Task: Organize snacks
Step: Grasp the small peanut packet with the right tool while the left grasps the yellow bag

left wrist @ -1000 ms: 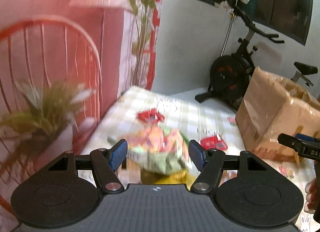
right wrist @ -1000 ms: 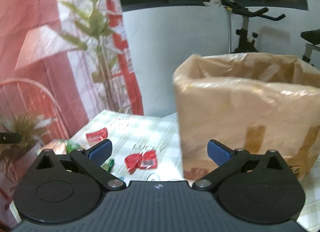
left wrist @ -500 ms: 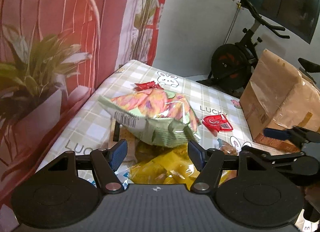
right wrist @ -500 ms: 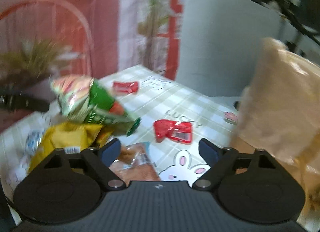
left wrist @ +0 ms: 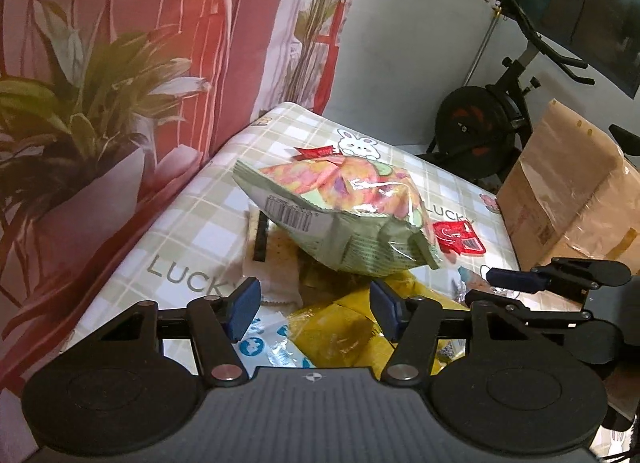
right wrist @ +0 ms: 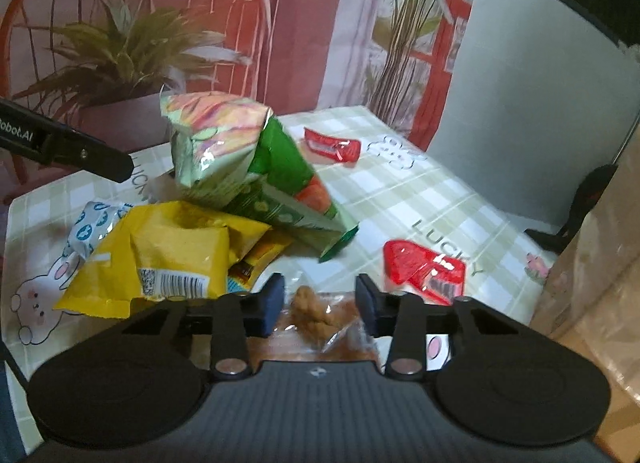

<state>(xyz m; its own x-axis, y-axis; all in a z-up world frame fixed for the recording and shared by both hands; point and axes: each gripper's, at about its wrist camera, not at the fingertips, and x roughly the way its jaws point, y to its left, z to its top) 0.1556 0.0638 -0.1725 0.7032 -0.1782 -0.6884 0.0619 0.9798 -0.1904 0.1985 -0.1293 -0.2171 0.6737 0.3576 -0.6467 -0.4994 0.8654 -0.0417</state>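
One clear packet of brown snacks [right wrist: 324, 317] is lying on the checked tablecloth [right wrist: 432, 199] directly between the pads of the right gripper [right wrist: 320, 305], at the near edge of the snack heap. It seems to be lying roughly along the gripper's pointing line, so the pads are coming at its two flanks. These jaws have just been closing around it, but I cannot tell if the pads are already pressing. The left gripper [left wrist: 314, 309] is hanging open above the yellow bag [left wrist: 344, 327], grasping nothing, with the green chip bag [left wrist: 340, 215] ahead. The cardboard box [left wrist: 568, 191], probably the destination, is standing at the right, nearer the right hand.
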